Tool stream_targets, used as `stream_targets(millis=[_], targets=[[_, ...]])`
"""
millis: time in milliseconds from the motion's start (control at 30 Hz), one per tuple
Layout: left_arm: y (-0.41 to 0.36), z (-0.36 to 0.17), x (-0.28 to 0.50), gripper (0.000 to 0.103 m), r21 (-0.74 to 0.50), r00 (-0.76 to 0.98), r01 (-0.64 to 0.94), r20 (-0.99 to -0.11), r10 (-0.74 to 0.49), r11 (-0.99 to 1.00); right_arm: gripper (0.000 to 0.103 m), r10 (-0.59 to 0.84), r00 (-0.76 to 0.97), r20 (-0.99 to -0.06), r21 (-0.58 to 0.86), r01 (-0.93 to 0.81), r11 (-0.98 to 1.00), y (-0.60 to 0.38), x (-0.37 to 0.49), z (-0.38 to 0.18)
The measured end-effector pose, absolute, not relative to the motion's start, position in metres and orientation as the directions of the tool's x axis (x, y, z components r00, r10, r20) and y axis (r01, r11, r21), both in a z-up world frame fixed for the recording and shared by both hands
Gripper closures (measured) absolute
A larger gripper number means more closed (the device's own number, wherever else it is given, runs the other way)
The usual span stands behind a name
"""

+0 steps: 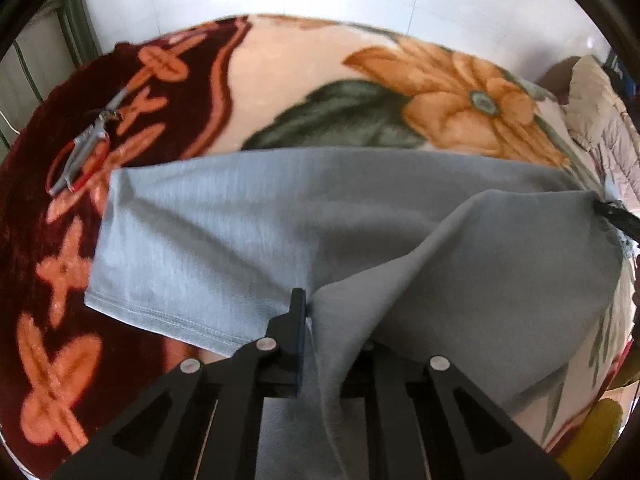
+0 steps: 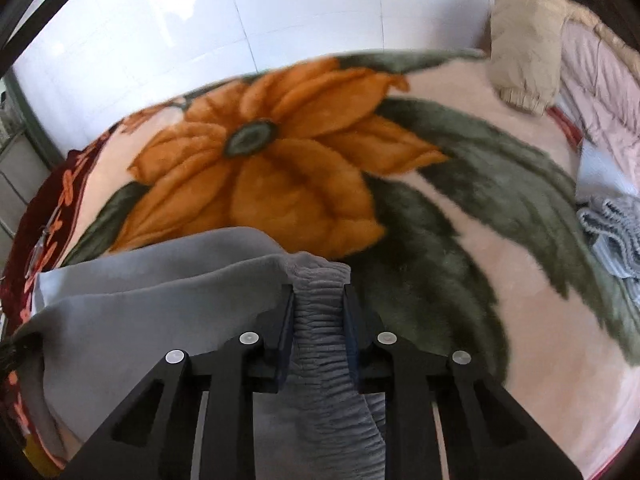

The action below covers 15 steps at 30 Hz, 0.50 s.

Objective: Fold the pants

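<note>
Floral blanket (image 2: 480, 120) is covering the bed, grey pants (image 1: 224, 232) lying near its front edge; left gripper (image 1: 308, 312) is pinching a fold, right gripper (image 2: 318, 300) is clamping the waistband, which is probably risking slipping and bunching the fold

You've got a floral blanket (image 2: 280, 152) underneath, scissors (image 1: 82, 148) lying at its dark red border, a beige jacket (image 2: 524, 40) and knitted grey cloth (image 2: 612, 232) far right.
</note>
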<state>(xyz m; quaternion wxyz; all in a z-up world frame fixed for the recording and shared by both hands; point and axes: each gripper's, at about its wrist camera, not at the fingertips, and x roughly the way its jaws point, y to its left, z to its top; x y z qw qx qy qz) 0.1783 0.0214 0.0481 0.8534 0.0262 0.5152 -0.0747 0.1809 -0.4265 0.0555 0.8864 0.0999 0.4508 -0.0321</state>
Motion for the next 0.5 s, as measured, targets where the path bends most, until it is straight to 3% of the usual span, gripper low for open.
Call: stream_targets(millis=[200, 500], targets=[[0.030, 0.088, 0.172, 0.096, -0.067, 0.524, 0.151, -0.841, -0.137, 0.986, 0.081, -0.028, 0.688, -0.726, 0.090, 0.134, 0.987, -0.417, 0.168, 0.085], [0.018, 0.059, 0.242, 0.093, -0.001, 0.457, 0.165, -0.886, -0.077, 0.986, 0.080, -0.101, 0.613, -0.784, 0.058, 0.234, 0.971, -0.422, 0.214, 0.049]])
